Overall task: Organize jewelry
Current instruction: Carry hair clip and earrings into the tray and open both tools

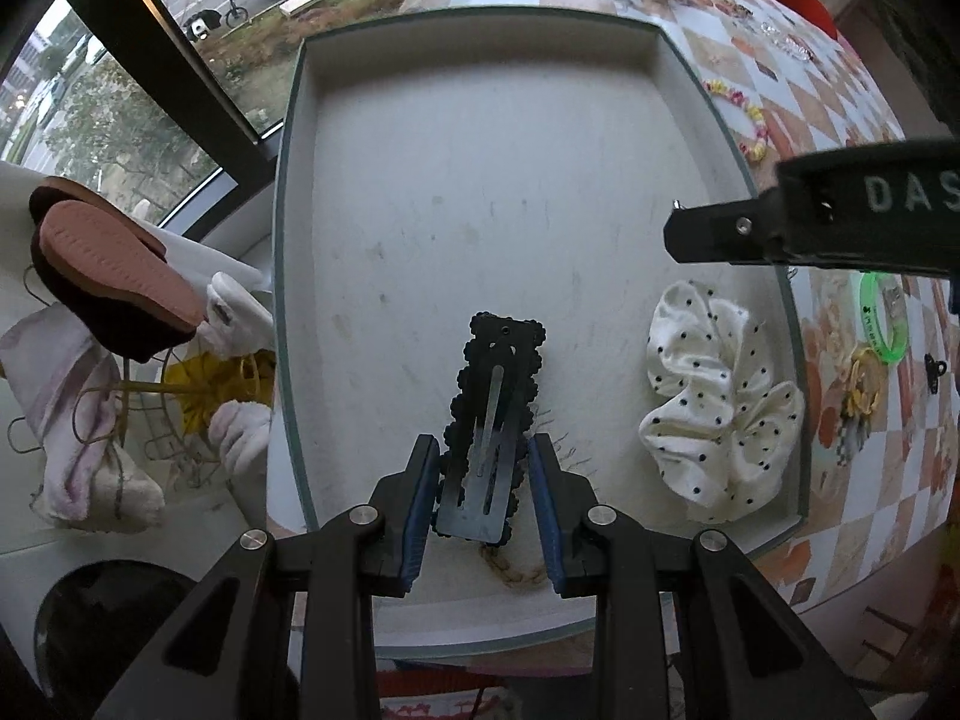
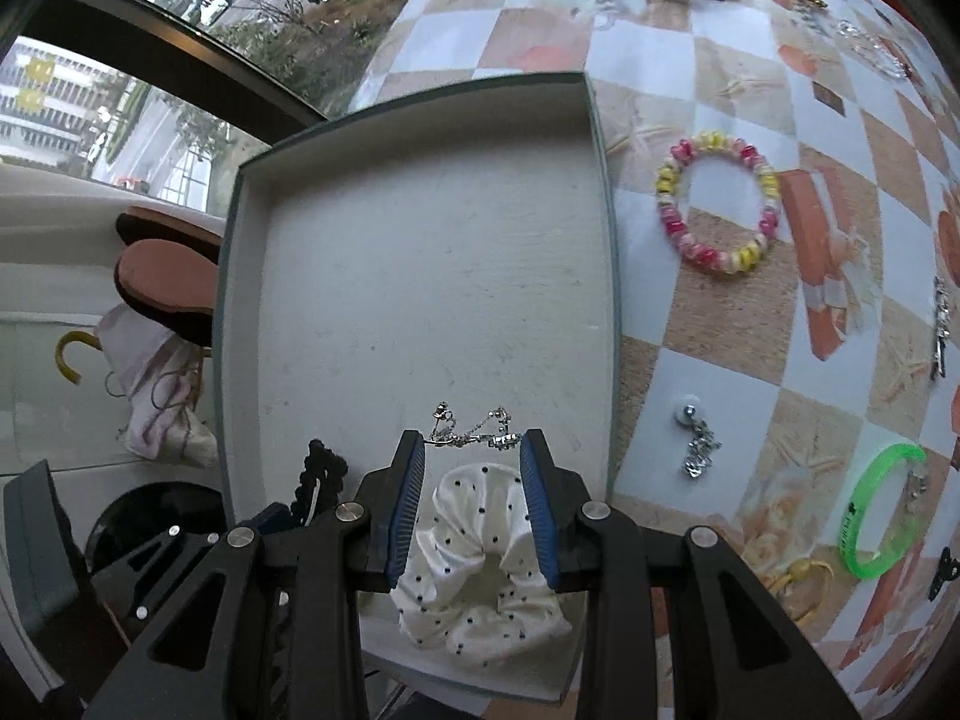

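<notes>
A shallow white box (image 1: 480, 180) lies on the checkered table. My left gripper (image 1: 483, 450) stands with its jaws around a black scalloped hair clip (image 1: 492, 396) over the box floor; the pads sit beside the clip with small gaps. A white polka-dot scrunchie (image 1: 720, 402) lies in the box at the right. In the right wrist view my right gripper (image 2: 473, 441) has a thin silver chain (image 2: 471, 429) strung between its fingertips, above the scrunchie (image 2: 480, 570) and the box (image 2: 420, 270). The right gripper also shows in the left wrist view (image 1: 690, 234).
On the table right of the box lie a pink-yellow bead bracelet (image 2: 717, 210), a silver pearl earring (image 2: 693, 438), a green bangle (image 2: 879, 516) and several other pieces further back. Left of the box is a window sill with slippers (image 1: 114, 276) and cloths.
</notes>
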